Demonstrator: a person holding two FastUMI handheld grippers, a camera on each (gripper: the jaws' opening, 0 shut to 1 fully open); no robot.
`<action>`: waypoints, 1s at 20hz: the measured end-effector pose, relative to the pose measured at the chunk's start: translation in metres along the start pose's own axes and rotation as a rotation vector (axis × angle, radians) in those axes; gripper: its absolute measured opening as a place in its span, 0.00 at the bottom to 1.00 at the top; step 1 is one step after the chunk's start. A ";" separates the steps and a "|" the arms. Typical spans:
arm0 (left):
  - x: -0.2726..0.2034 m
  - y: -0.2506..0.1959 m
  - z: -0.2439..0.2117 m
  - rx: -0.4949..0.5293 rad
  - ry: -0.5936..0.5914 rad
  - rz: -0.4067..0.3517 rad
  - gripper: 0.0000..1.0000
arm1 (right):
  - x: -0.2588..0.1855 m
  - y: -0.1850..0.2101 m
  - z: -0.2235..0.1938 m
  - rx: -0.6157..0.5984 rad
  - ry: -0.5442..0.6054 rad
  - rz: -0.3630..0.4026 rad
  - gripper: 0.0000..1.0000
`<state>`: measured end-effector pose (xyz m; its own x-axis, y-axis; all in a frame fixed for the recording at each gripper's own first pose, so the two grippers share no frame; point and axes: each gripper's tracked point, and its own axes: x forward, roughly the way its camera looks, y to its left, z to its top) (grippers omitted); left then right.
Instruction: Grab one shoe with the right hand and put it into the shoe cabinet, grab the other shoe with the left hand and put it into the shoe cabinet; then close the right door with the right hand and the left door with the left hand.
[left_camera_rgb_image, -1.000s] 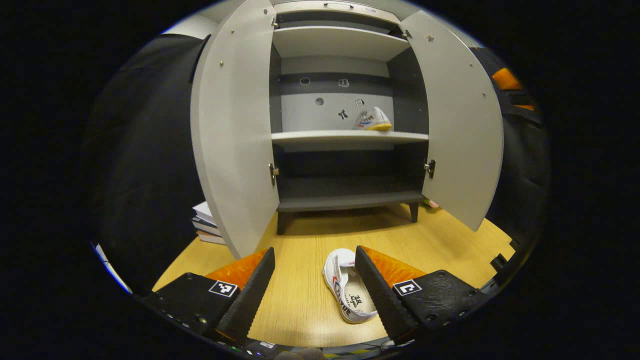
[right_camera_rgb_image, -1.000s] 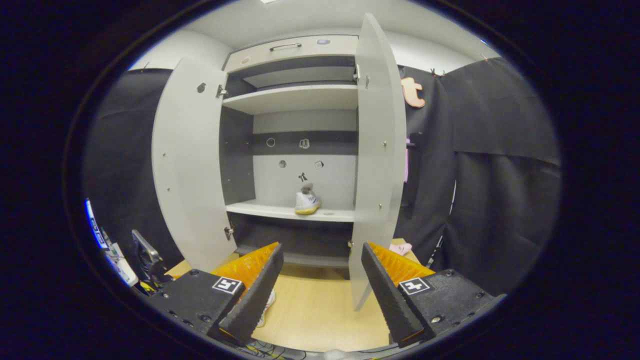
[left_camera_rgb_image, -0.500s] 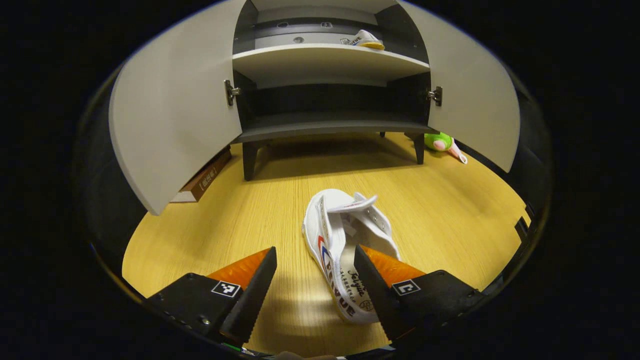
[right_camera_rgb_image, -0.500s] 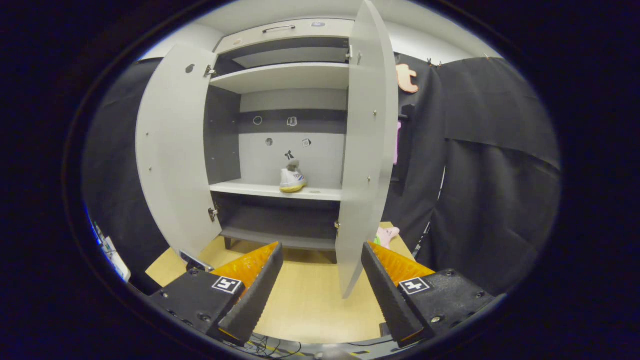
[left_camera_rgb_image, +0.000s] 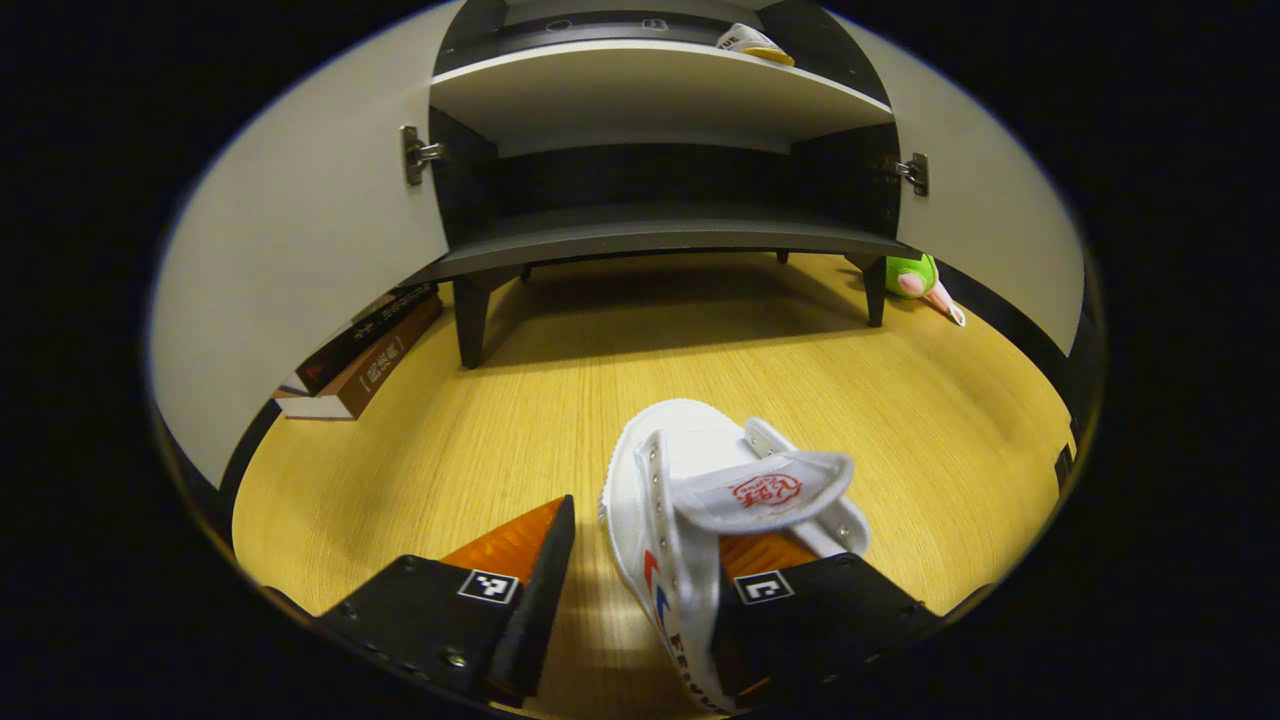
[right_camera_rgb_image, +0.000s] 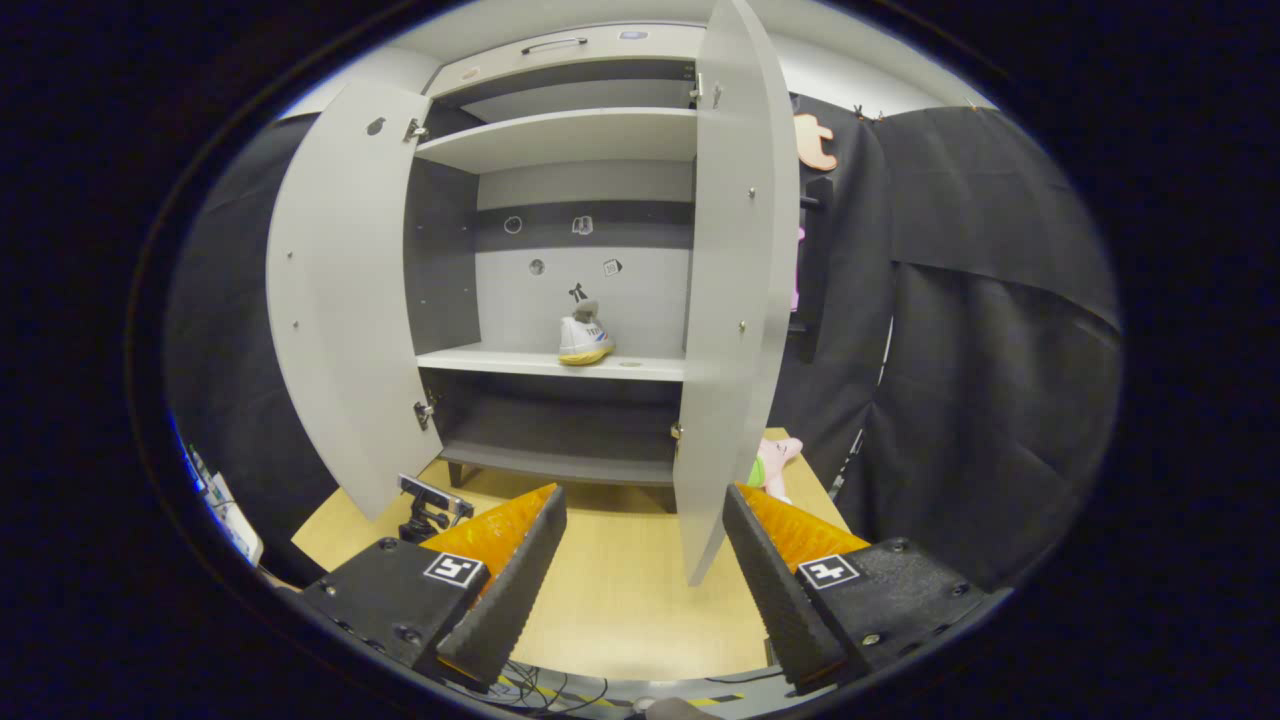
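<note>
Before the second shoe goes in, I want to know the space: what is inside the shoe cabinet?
The shoe cabinet holds one white shoe on the middle shelf. The bottom shelf looks bare. The open right door hides the cabinet's right part.

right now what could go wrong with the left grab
The left gripper straddles only the floor shoe's side wall, one finger inside it. A pinch on that thin wall may let the shoe swing or slip. The loose tongue flops over one finger and could snag. On the way in, the shoe could clip the left door.
</note>
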<state>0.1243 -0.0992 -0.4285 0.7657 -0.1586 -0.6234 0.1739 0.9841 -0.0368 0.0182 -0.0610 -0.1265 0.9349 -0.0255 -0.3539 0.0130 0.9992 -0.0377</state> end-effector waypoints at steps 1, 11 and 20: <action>0.004 0.001 0.004 0.007 -0.010 0.022 0.53 | 0.000 0.000 0.000 0.003 -0.002 0.001 0.99; -0.057 0.031 0.045 -0.015 -0.025 0.104 0.12 | -0.006 0.005 0.023 0.038 -0.082 0.035 0.99; -0.176 0.060 0.180 -0.031 -0.239 0.170 0.12 | 0.007 0.019 0.053 0.038 -0.186 0.119 0.99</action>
<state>0.1119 -0.0268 -0.1803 0.9068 -0.0017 -0.4216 0.0141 0.9996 0.0263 0.0438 -0.0408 -0.0806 0.9800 0.0953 -0.1749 -0.0913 0.9953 0.0308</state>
